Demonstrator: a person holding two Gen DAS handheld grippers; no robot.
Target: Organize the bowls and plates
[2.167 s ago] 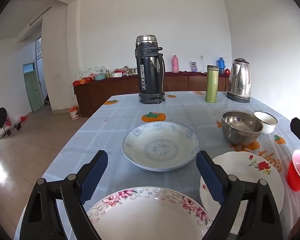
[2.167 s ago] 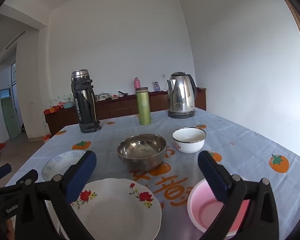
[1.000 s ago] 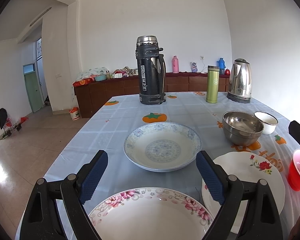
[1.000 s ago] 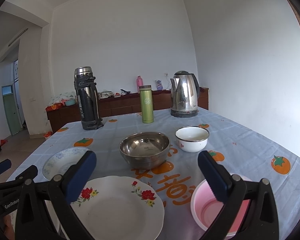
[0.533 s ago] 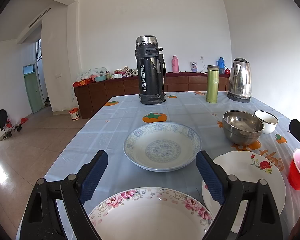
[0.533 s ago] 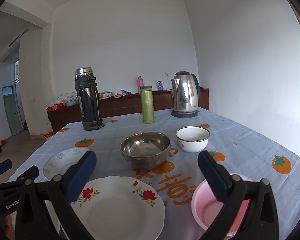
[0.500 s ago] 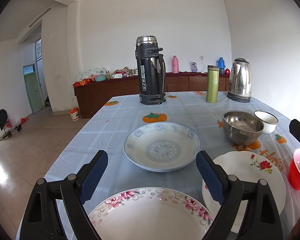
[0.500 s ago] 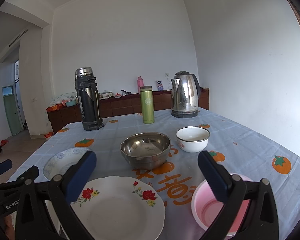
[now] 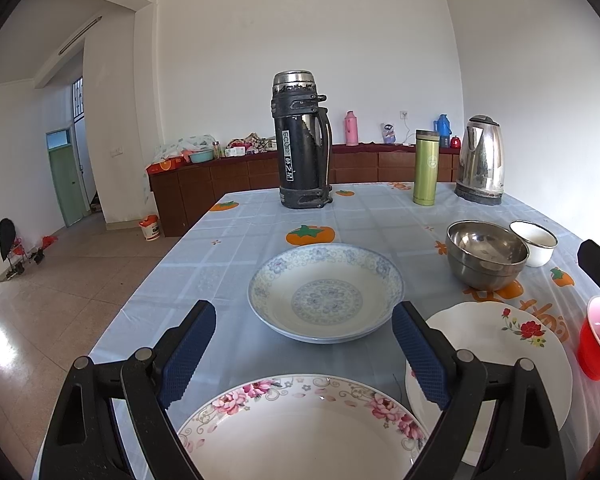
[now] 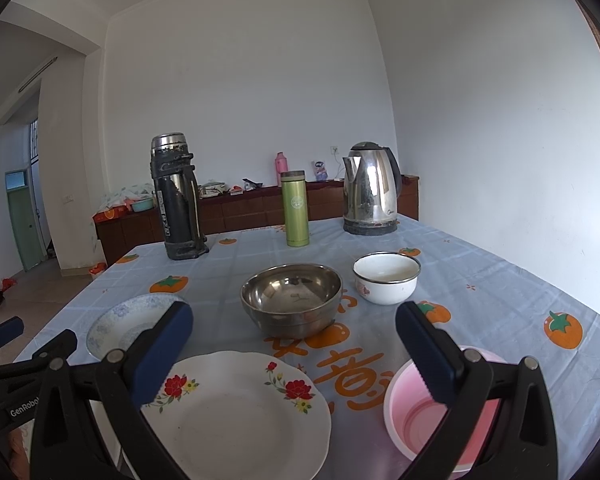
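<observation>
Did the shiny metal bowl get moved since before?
No. The metal bowl sits beside the white bowl, over the same orange print; only the camera shifted slightly.

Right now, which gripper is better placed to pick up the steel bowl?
Right. The right gripper is open with the steel bowl straight ahead between its fingers. The left gripper faces the blue-patterned plate, with the bowl off to its right.

I see three plates lying flat: a pink-flowered plate nearest, a blue plate beyond it, a red-flowered plate to their right. Further right, upright and apart: steel bowl, white bowl, pink bowl.
</observation>
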